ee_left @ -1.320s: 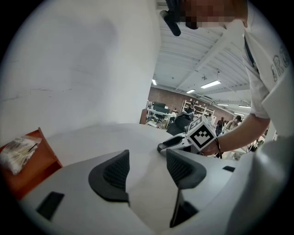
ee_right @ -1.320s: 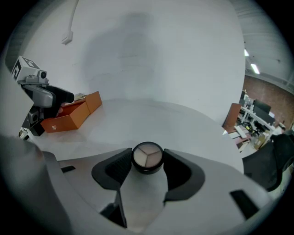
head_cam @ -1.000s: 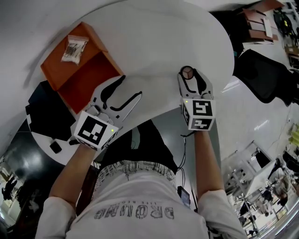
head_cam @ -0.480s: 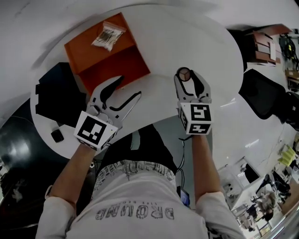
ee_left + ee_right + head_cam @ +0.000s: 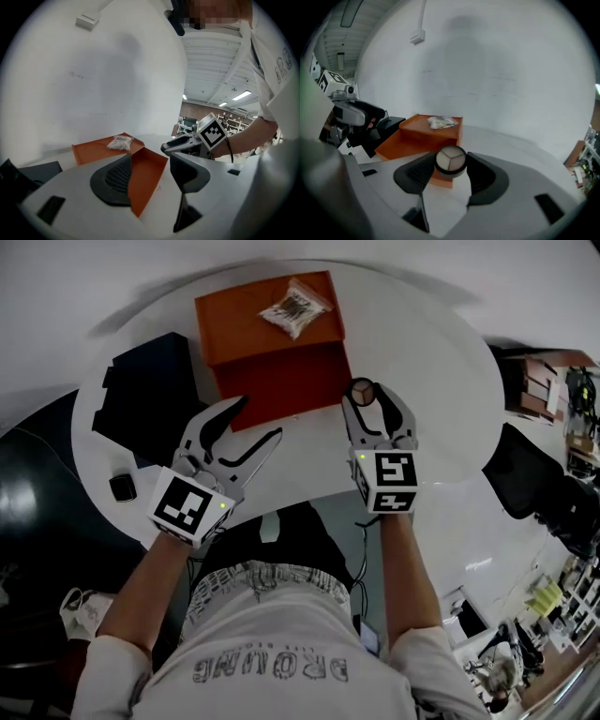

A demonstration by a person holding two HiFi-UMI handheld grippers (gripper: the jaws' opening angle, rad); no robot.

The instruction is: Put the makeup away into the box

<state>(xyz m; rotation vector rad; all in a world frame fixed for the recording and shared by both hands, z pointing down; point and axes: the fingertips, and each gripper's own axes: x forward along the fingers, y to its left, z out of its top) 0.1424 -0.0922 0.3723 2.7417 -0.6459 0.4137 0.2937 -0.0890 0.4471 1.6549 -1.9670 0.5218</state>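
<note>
Orange box point(image 5: 281, 381) sits far on the white table point(image 5: 422, 362); from the left gripper view one jaw hides part of its low near tray. A clear packet point(image 5: 294, 307), contents too small to tell, lies on its raised far part. The left gripper point(image 5: 262, 416) gapes, released. The right gripper point(image 5: 367, 401) grasps the round makeup compact point(image 5: 362, 390) just beside the box's near right corner.

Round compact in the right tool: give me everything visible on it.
The round compact is a small disc: dark rim, pale face split into three wedges by thin lines, plastic by the look. The right tool clamps it by the rim, a jaw on each side, face tilted up. It hangs over the white table, close by the right front corner of the orange box. Nothing else seems to touch it.
</note>
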